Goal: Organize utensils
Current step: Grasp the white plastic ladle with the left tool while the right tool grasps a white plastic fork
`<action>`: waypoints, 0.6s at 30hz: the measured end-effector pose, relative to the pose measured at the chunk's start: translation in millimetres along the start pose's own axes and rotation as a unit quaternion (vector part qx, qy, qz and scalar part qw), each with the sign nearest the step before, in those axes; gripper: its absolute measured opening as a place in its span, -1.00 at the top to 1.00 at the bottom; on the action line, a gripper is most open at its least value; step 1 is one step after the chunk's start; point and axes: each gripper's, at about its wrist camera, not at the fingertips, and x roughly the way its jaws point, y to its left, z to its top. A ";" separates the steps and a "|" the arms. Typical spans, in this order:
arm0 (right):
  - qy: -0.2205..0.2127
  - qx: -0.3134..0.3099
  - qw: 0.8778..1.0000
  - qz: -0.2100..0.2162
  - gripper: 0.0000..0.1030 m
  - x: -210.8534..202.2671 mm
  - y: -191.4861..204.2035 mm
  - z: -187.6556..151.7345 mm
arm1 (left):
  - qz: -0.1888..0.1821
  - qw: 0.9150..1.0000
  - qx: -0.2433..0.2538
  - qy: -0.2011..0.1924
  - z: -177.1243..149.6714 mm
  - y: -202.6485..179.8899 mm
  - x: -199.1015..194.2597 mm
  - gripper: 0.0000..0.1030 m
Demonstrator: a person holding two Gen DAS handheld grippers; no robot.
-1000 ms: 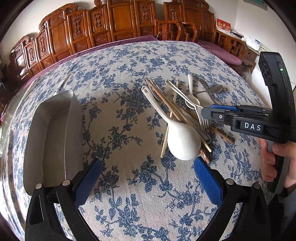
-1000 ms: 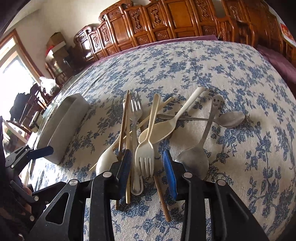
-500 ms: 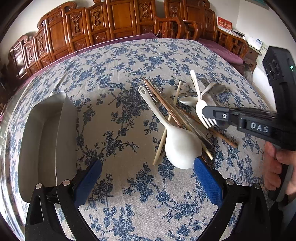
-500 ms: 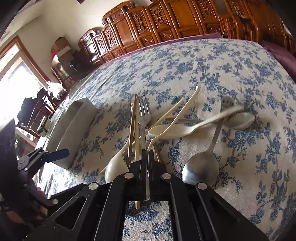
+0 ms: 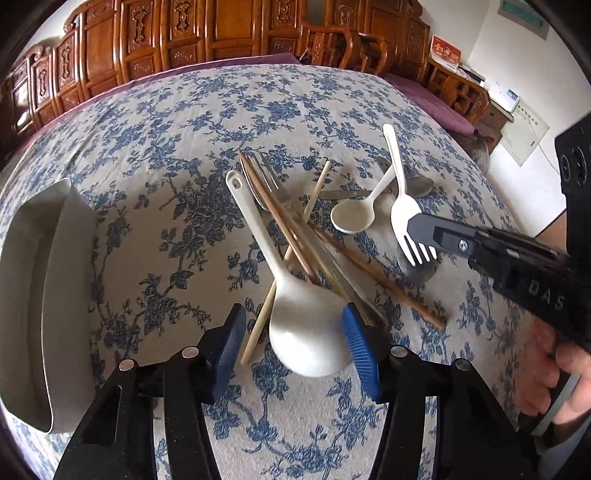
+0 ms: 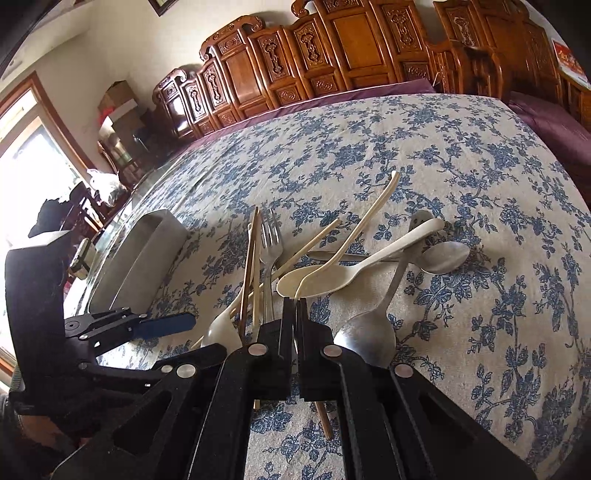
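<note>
A pile of utensils lies on the floral tablecloth: a white ladle spoon (image 5: 295, 314), brown chopsticks (image 5: 273, 218), a metal fork (image 6: 270, 240), a cream spoon (image 5: 354, 216) and metal spoons (image 6: 443, 254). My right gripper (image 6: 295, 306) is shut on a cream plastic fork (image 5: 404, 218) and holds it lifted over the pile; it also shows in the left wrist view (image 5: 424, 230). My left gripper (image 5: 293, 336) is open, its blue pads (image 5: 360, 347) on either side of the ladle spoon's bowl.
A grey rectangular tray (image 5: 40, 295) stands at the table's left, also in the right wrist view (image 6: 144, 254). Carved wooden chairs (image 5: 221, 33) ring the far edge of the table.
My right gripper closed on the cream fork and lifted it off the pile. My left gripper narrowed and moved in around the ladle spoon's bowl.
</note>
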 end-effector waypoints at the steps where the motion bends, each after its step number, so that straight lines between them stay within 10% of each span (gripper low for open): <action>1: 0.001 0.000 1.000 -0.001 0.95 0.1 0.4 0.1 | 0.000 1.000 -0.002 -0.002 2.8 -0.3 0.8 0.11; 18: -0.002 -0.004 1.000 0.000 0.94 -2.0 4.3 1.9 | 0.034 0.998 -0.047 0.035 18.3 32.3 18.4 0.42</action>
